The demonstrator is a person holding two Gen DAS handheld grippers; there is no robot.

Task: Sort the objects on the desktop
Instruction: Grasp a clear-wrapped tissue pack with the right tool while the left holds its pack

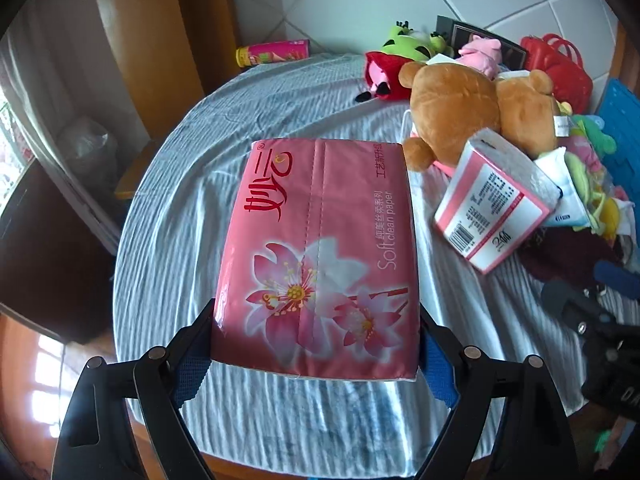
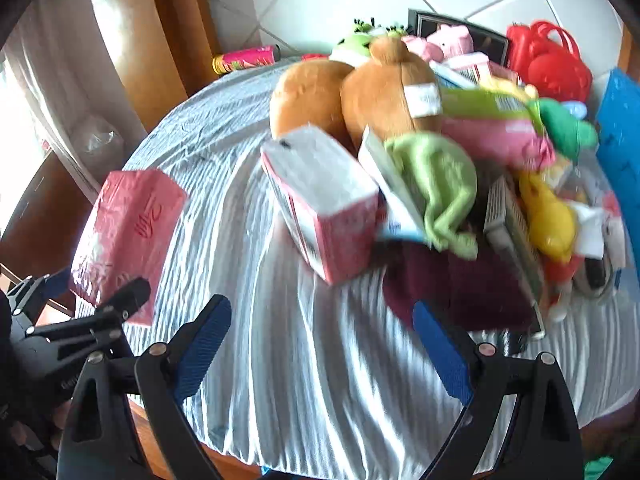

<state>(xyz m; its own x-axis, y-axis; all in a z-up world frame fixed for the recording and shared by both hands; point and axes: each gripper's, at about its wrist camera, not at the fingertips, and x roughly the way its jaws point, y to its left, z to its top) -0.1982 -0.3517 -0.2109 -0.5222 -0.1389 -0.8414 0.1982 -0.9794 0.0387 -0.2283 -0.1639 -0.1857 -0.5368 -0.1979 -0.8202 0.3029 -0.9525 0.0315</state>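
My left gripper [image 1: 316, 336] is shut on a pink tissue pack with a flower print [image 1: 320, 248], holding its near end above the striped cloth of the round table [image 1: 192, 184]. In the right wrist view that same pink pack [image 2: 128, 236] hangs at the left, with the left gripper [image 2: 100, 320] below it. A second tissue pack, white and pink [image 1: 494, 200] [image 2: 324, 204], lies against the toy pile. My right gripper [image 2: 322, 344] is open over bare cloth, with nothing between its fingers. Its black body [image 1: 592, 328] shows at the right edge of the left wrist view.
A pile fills the table's right side: a brown teddy bear [image 1: 472, 112] [image 2: 360, 88], green and pink plush toys [image 2: 436, 184], a dark red cloth [image 2: 460, 292], a red bag [image 1: 560, 64], a blue board [image 1: 620, 132]. A pink canister [image 1: 272, 52] lies at the far edge.
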